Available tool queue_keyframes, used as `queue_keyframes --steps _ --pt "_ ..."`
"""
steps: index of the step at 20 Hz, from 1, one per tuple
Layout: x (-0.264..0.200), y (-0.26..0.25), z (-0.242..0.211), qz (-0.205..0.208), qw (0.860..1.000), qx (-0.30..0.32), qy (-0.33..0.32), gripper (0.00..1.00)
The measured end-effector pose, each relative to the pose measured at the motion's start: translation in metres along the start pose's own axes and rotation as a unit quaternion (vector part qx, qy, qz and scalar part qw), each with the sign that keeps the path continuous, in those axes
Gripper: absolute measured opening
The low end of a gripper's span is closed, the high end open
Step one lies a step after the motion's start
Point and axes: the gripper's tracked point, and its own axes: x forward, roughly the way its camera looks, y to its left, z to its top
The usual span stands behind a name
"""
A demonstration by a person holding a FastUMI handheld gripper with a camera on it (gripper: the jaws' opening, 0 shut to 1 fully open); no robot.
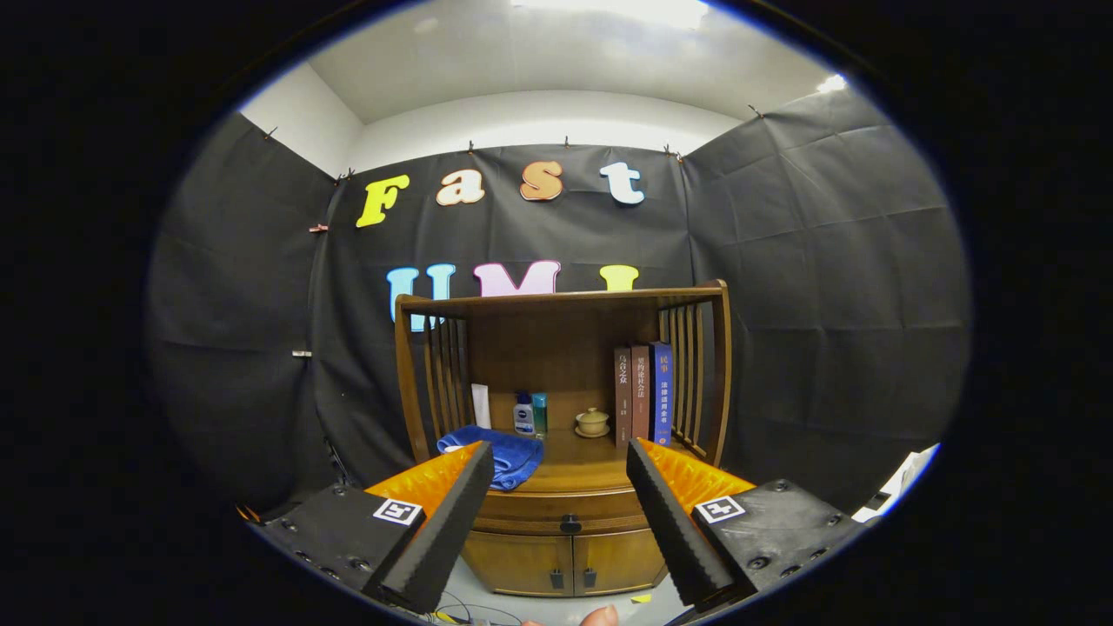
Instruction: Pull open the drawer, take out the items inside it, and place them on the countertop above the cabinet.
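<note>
A wooden cabinet (565, 382) stands beyond my fingers, against the black cloth wall. Its drawer (556, 511) is closed, with a small dark knob (569, 523) at the middle, seen in the gap between my fingers. Above the drawer is the countertop (583, 469). My gripper (561, 465) is open, its fingers spread wide, at some distance in front of the cabinet, with nothing held. What lies inside the drawer is hidden.
On the countertop lie a blue towel (491, 452), a white card (481, 405), two small bottles (530, 414), a lidded cup on a saucer (592, 422) and three upright books (643, 393). Two lower cabinet doors (565, 563) are closed. A fingertip (600, 616) shows below.
</note>
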Motion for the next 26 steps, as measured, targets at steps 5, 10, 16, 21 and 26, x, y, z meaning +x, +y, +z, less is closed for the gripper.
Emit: queue_keyframes --steps 5,10,16,21,26 --pt "0.0 0.0 -0.004 -0.002 1.0 -0.006 -0.001 0.98" --pt "0.013 0.001 -0.008 0.005 1.0 -0.001 -0.008 0.98" --pt "0.074 -0.01 -0.024 0.005 1.0 -0.009 -0.027 0.98" --pt "0.131 -0.018 -0.098 0.015 1.0 -0.005 0.004 0.98" --pt "0.169 -0.02 -0.189 0.007 0.999 -0.004 0.043 0.98"
